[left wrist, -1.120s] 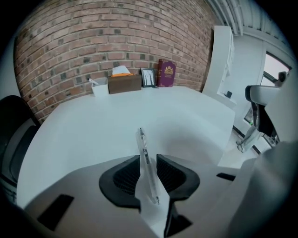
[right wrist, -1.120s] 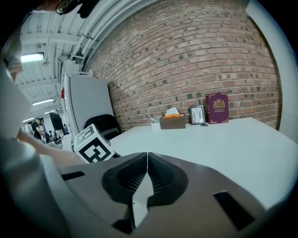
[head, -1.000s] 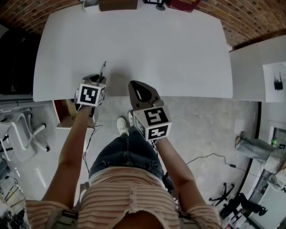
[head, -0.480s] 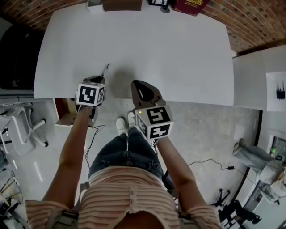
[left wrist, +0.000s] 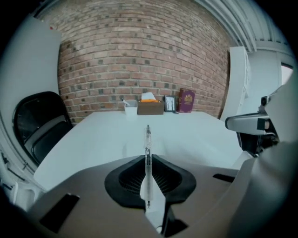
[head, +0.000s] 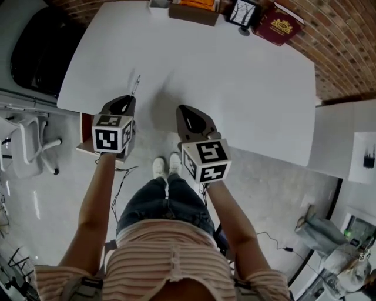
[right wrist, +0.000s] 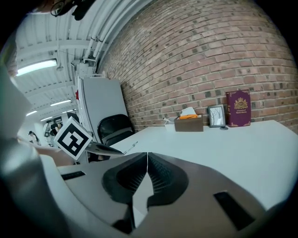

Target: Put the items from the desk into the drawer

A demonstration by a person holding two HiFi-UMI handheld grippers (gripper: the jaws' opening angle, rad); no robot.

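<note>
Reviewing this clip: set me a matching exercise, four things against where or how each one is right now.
Things:
1 pen
2 right tongs
3 red book
4 chair

States:
A shut, empty
B upright at the far edge of the desk
C black, beside the desk
D gripped in the left tongs

Pairs: 1-D; 2-A; 3-B; 4-C

The left tongs have just closed on the pen.

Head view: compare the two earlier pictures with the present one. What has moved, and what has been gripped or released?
The left gripper has just been closing its jaws and now clamps the pen, which it has lifted off the desk. The right gripper stays shut and empty near the desk's front edge. The tissue box, frame and red book remain at the far edge.
</note>
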